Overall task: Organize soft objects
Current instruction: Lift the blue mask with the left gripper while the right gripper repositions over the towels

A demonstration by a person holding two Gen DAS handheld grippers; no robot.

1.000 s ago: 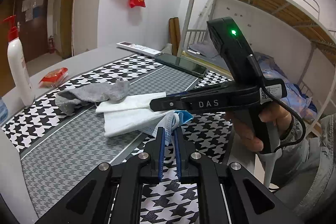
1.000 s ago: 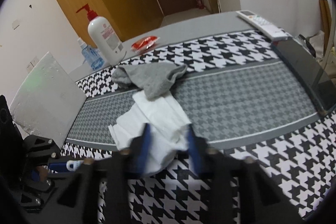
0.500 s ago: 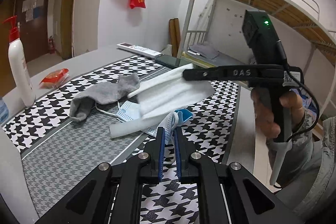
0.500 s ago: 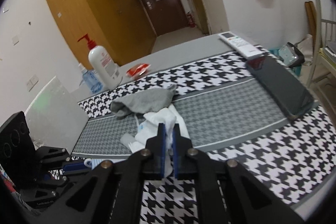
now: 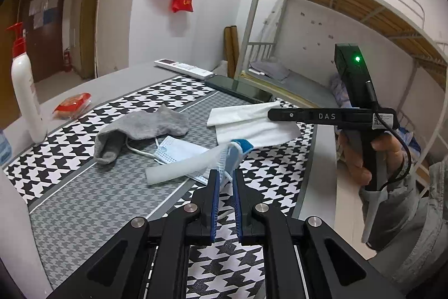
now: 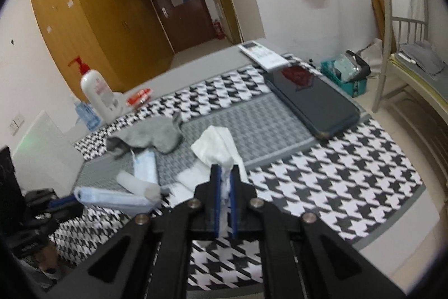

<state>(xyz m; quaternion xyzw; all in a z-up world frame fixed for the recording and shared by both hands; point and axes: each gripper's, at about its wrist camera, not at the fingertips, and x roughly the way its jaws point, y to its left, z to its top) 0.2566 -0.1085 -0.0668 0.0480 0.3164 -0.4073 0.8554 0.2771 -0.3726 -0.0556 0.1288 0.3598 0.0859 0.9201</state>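
Note:
My left gripper (image 5: 224,175) is shut on a light blue face mask (image 5: 193,163) that trails onto the table. My right gripper (image 6: 224,173) is shut on a white cloth (image 6: 217,143) and holds it lifted above the table; the cloth also shows in the left wrist view (image 5: 252,121), hanging from the right gripper (image 5: 273,114). A grey sock (image 5: 140,129) lies on the mat, also in the right wrist view (image 6: 151,135). A second face mask (image 5: 179,149) lies beside the sock.
A white pump bottle (image 5: 25,91) and a red packet (image 5: 72,104) stand at the left. A black phone (image 6: 313,100) and a white remote (image 6: 261,53) lie at the far end. A bunk bed (image 5: 336,18) is on the right.
My right gripper closed on the white cloth and lifted it up and to the right, uncovering the second mask beside the sock. My left gripper kept hold of its mask.

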